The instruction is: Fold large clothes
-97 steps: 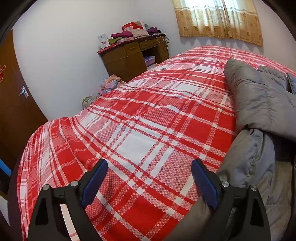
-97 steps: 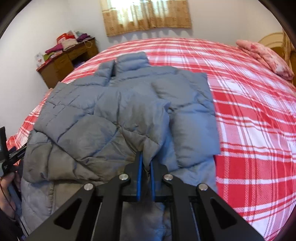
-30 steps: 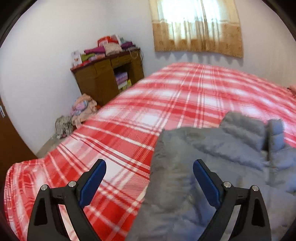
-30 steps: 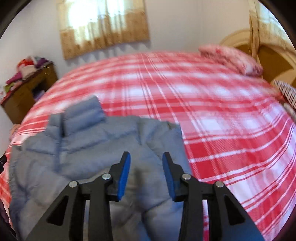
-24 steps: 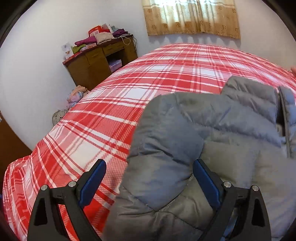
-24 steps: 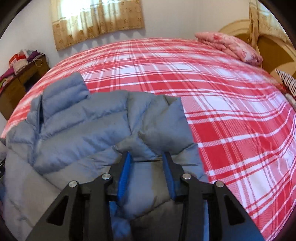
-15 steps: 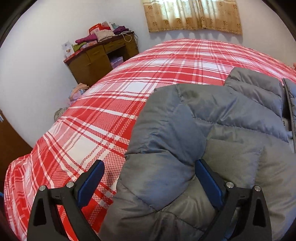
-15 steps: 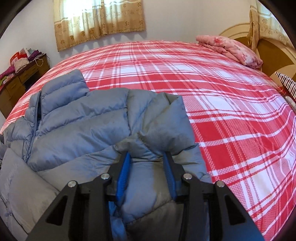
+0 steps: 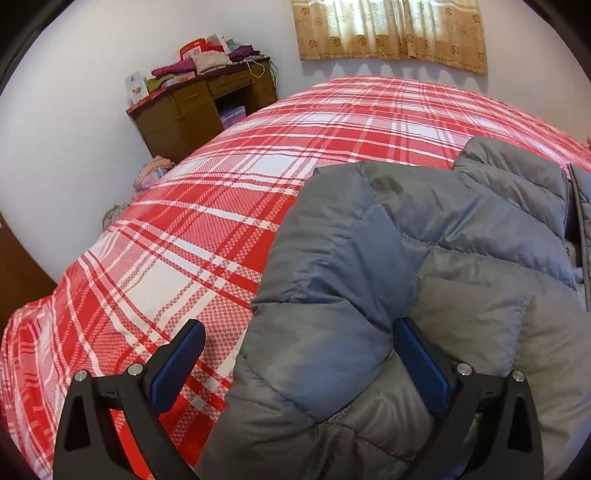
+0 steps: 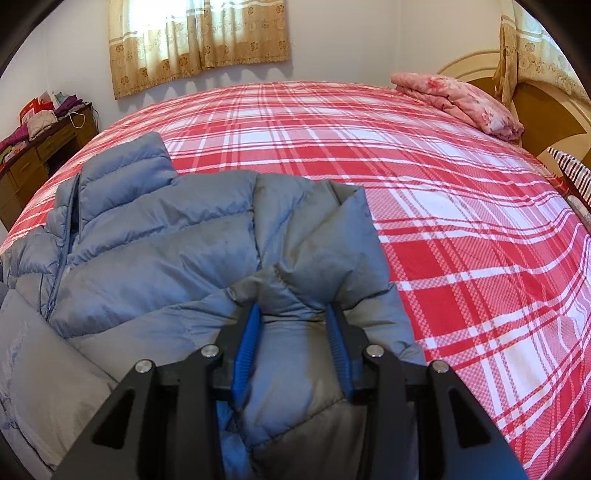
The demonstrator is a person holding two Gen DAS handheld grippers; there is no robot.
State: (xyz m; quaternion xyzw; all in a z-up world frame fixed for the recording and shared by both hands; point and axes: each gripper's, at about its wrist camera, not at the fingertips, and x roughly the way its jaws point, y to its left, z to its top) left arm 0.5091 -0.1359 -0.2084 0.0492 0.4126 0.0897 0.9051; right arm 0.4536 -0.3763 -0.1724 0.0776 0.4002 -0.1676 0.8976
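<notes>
The left gripper [image 9: 298, 352] is seen spread very wide, its jaws opening, with a folded edge of the grey puffer jacket [image 9: 424, 280] lying in the gap. Its right blue pad [image 9: 421, 363] is touching the padded fabric, while its left pad [image 9: 177, 363] stands clear over the red plaid bedspread [image 9: 192, 236], so nothing is gripped. Ahead and to the right of this gripper, the jacket is spread flat on the bed, its collar farthest away. Far ahead to the left, a wooden desk [image 9: 199, 107] piled with folded clothes is seen against the wall, and a curtain [image 9: 391, 33] hangs beyond the bed.

The right gripper [image 10: 293, 325] is held partly open, with a puffed fold of the jacket [image 10: 159, 258] bulging between its blue pads [image 10: 248, 343]. Both pads lie against the fabric, but whether it is being pinched or merely touched cannot be told. The rest of the jacket extends ahead and to the left of this gripper, zip and collar at the far left. To the right, bare bedspread [image 10: 461, 221] is seen. Far ahead to the right, a folded pink blanket [image 10: 458, 99] rests near a wooden headboard [image 10: 546, 110].
</notes>
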